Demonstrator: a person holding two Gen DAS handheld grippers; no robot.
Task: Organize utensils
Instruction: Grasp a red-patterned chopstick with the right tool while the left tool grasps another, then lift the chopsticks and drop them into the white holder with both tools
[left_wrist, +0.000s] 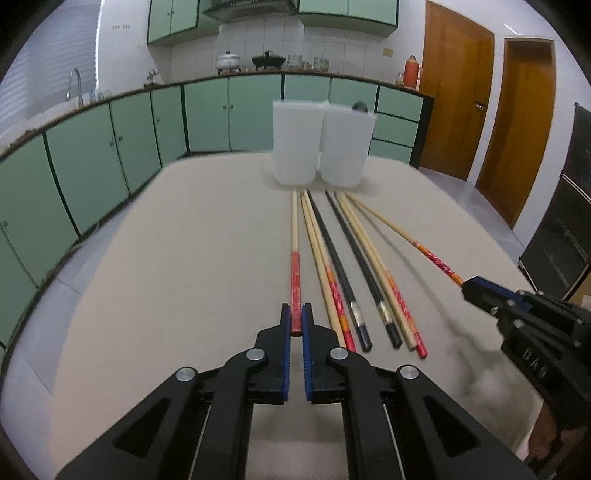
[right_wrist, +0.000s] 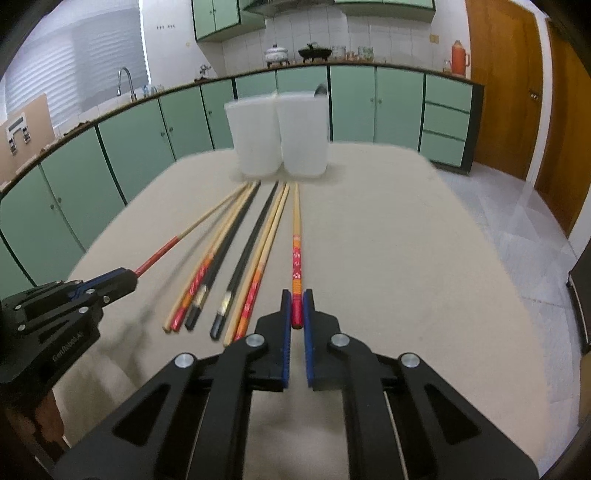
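While six chopsticks (left_wrist: 354, 273) are lying mid-frame, the left gripper (left_wrist: 296, 318) is clamping a red-ended one (left_wrist: 294, 258) and the right gripper (right_wrist: 296, 304) an orange-banded one (right_wrist: 296, 236).

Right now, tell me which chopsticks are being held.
Two: the leftmost chopstick, plain red handle, clamped in the left tool, and the rightmost chopstick, orange-and-red patterned, in the right tool. The rest lie loose.

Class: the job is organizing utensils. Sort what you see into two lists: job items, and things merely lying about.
Job items: left tongs, right tongs, red-handled chopstick, orange-handled chopstick, loose chopsticks, two white containers.

Lying about: pot, orange flask, faucet.
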